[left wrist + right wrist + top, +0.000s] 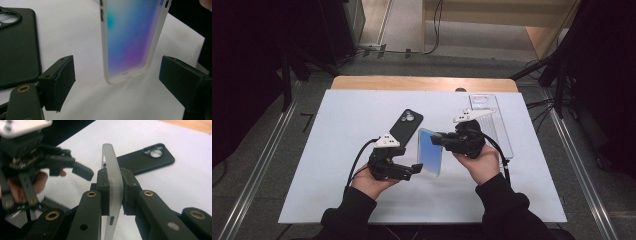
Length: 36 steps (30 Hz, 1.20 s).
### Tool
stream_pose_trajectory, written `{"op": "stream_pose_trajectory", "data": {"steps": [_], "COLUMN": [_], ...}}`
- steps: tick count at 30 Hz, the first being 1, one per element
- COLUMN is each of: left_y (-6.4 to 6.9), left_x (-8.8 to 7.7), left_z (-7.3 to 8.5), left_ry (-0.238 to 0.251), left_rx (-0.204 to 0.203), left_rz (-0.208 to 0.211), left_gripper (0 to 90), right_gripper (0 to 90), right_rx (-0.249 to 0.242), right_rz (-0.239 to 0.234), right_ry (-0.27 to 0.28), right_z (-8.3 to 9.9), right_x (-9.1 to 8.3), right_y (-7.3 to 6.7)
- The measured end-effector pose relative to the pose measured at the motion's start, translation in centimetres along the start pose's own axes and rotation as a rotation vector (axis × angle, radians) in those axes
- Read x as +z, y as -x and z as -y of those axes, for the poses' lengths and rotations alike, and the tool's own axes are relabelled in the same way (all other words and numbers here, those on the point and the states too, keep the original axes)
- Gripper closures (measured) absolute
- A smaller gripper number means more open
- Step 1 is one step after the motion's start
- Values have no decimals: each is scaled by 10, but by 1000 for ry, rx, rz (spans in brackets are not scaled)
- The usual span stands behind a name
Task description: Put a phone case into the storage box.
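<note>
A: Your right claw (115, 191) is clamped on the frosted phone case (111, 182), pads on both faces, holding it edge-up over the table (337, 150). Why upright?

B: Probably so the bottom end hangs free for your other hand. Your left claw (116, 80) is spread wide, nothing held; the case's bottom edge (125, 75) sits between its jaws, touching neither.

A: So left is lined up for a grab?

B: Looks like it, a handover or a second grip. Can't tell which.

A: Outward?

B: Black phone case (407, 125) lies flat, camera cutout up, just beyond your left claw (414, 168). Clear case (489, 120) lies flat past your right claw (439, 138), well apart from the black one. Both parked out of the way, I'd guess.
</note>
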State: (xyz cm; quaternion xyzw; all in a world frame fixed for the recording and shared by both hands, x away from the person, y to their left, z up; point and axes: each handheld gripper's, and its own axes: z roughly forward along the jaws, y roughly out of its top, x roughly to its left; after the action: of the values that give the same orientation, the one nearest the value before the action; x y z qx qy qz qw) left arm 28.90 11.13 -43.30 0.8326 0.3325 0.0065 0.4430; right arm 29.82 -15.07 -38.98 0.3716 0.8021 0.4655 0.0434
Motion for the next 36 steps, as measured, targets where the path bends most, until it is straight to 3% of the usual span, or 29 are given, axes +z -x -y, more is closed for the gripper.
{"op": "stream_pose_trajectory", "data": {"steps": [5,12,17,21,29,36], "left_y": [-7,-13,-13,-10,-6,-6], "left_x": [-6,-12,-13,-15,-19,-19], "left_z": [-4,-8,-11,-14,-19,-20], "left_ry": [-25,-35,-67,-87,-71,-75], "left_rx": [12,-9,29,64,131,124], "left_rz": [47,106,147,146,186,215], "left_gripper": [162,190,190,191,278,319], "right_gripper": [768,768,768,767,768,767], "right_rx": [-31,-61,-79,-118,-172,-201], "right_rz": [-44,-109,-146,-171,-233,-281], "right_ry": [-3,-10,-18,-28,-42,-68], "right_z": [2,6,7,7,8,9], "right_x": [-4,-2,-2,-3,-1,3], "right_y": [1,7,10,9,5,1]}}
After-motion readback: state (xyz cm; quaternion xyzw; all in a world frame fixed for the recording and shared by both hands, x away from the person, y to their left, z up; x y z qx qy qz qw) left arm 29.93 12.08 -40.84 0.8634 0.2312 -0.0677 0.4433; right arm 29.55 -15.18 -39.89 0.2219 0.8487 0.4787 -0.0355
